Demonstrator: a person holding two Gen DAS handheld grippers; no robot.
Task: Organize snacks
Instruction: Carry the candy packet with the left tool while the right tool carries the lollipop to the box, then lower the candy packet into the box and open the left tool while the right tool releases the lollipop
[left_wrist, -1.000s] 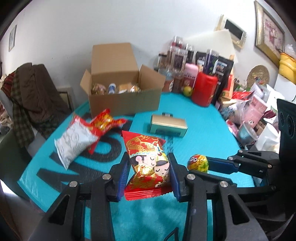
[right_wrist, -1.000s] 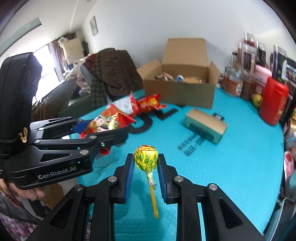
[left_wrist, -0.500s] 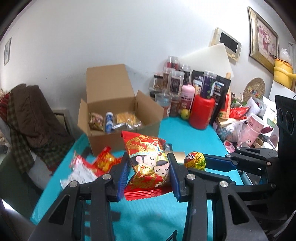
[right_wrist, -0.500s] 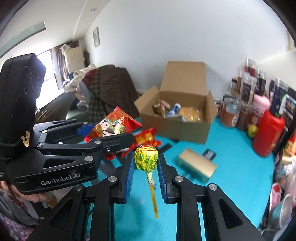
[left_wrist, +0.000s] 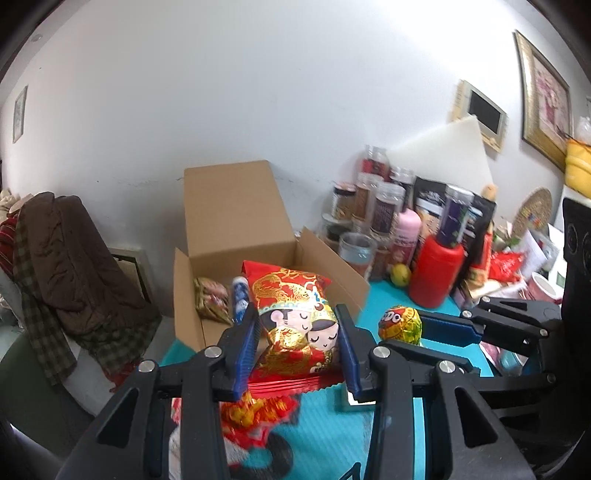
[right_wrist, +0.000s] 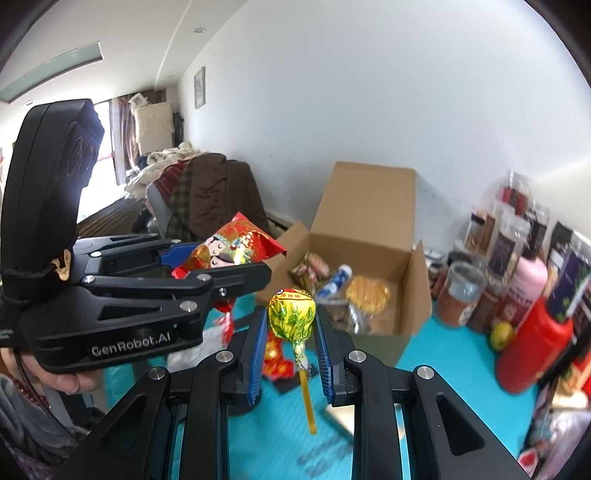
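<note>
Left gripper (left_wrist: 297, 347) clamps the red snack packet (left_wrist: 295, 314); right gripper (right_wrist: 290, 347) is closed on the lollipop (right_wrist: 291, 319) (by its wrapped head). Both hang before the open cardboard box (right_wrist: 369, 236). Risk: lollipop pivoting out, the packet's foil slipping.

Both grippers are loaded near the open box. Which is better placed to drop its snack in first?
Left, probably: its red snack bag already overlaps the cardboard box opening, while the lollipop sits short of it.
</note>
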